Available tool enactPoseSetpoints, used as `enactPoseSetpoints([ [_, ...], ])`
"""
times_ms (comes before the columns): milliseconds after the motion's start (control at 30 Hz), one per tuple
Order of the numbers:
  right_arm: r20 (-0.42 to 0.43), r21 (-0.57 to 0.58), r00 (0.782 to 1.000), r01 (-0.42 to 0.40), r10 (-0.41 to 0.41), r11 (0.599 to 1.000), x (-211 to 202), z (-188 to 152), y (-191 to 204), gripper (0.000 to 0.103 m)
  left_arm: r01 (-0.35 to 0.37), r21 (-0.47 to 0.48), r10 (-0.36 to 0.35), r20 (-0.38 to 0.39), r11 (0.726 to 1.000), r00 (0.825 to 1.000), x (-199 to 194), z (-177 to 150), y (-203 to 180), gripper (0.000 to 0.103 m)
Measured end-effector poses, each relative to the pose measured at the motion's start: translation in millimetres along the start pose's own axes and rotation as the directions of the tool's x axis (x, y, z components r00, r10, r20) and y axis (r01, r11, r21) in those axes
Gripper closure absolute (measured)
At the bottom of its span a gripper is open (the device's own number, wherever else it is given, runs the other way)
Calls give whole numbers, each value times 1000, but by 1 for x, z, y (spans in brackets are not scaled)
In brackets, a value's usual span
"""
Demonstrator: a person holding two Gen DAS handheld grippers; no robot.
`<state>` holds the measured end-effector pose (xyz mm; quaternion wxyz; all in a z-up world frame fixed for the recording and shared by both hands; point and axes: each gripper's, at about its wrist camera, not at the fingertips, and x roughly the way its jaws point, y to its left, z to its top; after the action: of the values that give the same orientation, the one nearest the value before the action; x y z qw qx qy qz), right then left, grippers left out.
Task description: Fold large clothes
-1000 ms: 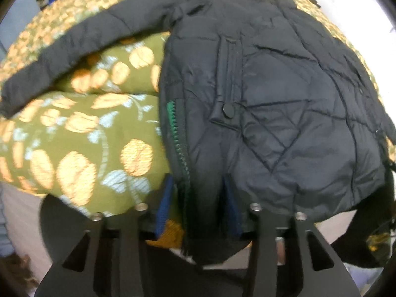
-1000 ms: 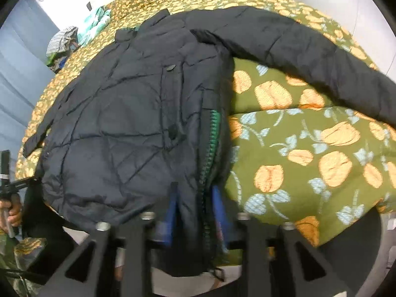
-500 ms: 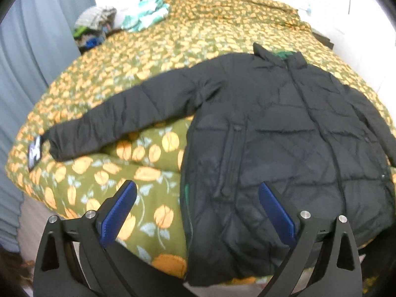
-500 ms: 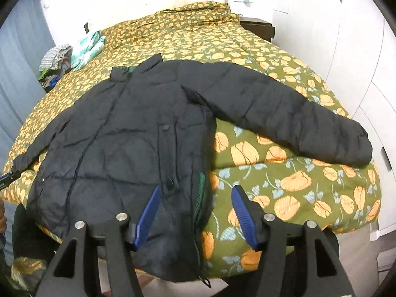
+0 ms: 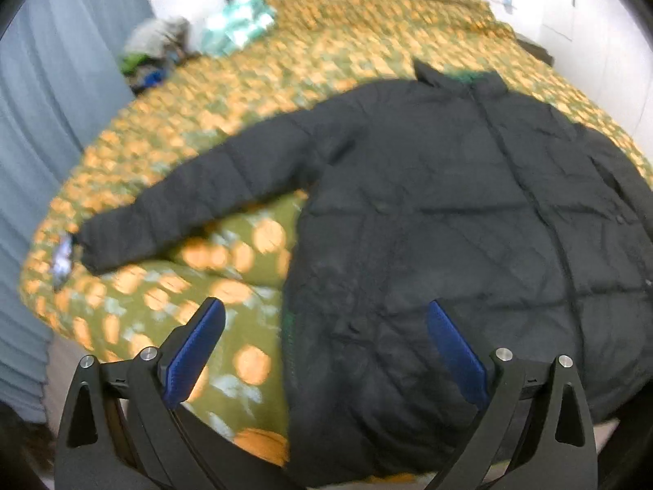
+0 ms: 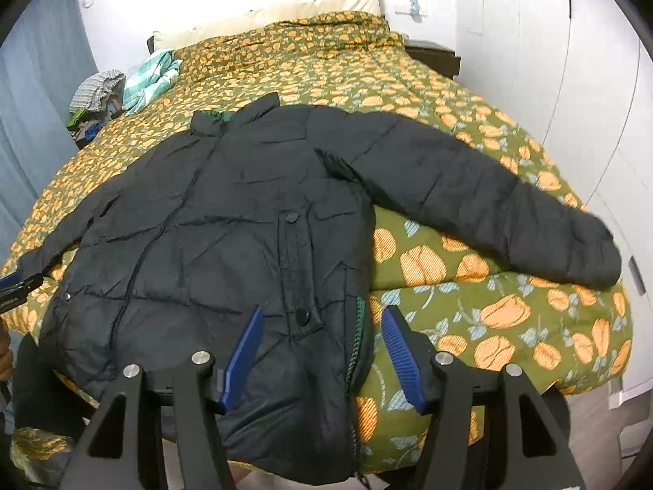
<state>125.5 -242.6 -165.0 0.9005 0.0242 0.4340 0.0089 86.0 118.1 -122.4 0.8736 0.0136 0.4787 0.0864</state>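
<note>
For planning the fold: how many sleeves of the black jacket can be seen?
2. One sleeve stretches toward the white wardrobe side of the bed; the other sleeve stretches toward the curtain side. Both lie flat on the bedspread.

Black quilted puffer jacket [image 6: 228, 245], front up, sleeves spread, on bed

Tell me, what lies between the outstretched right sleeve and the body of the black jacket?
Only bare floral bedspread lies between the sleeve and the jacket body, as the right wrist view shows.
</note>
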Motion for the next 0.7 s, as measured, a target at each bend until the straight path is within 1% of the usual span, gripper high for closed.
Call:
enactPoseSetpoints([
  [67, 16, -19, 1000, 27, -27, 999, -1, 0, 0, 42, 87, -47, -89, -51, 995, 995, 8, -2, 3, 1],
  [133, 30, -25, 999, 37, -36, 999, -2, 0, -2, 42, 132, -83, -138, -68, 988, 988, 13, -4, 4, 1],
  [167, 30, -22, 999, 42, -41, 999, -2, 0, -3, 41, 139, -86, -145, -69, 987, 987, 14, -5, 3, 1],
  [233, 29, -9, 999, 47, -46, 999, -2, 0, -7, 33, 144, -93, -150, -61, 985, 987, 15, -7, 1, 1],
  [333, 33, 19, 998, 49, -50, 999, -3, 1, -17, 33, 182, -136, -189, -41, 974, 981, 16, -9, 2, 1],
  [367, 31, 27, 998, 54, -55, 998, -2, 1, -20, 33, 188, -146, -194, -30, 971, 981, 16, -10, 3, 1],
  [467, 21, 68, 998, 61, -62, 996, 0, 0, -31, 33, 178, -145, -179, 1, 973, 984, 14, -11, 4, 1],
  [600, -3, 133, 999, 48, -48, 990, 5, -3, -43, 33, 155, -138, -155, 9, 978, 988, 16, -17, 5, 1],
  [700, -16, 159, 999, 41, -39, 986, 9, -5, -48, 33, 139, -133, -141, -2, 981, 990, 18, -22, 5, 1],
])
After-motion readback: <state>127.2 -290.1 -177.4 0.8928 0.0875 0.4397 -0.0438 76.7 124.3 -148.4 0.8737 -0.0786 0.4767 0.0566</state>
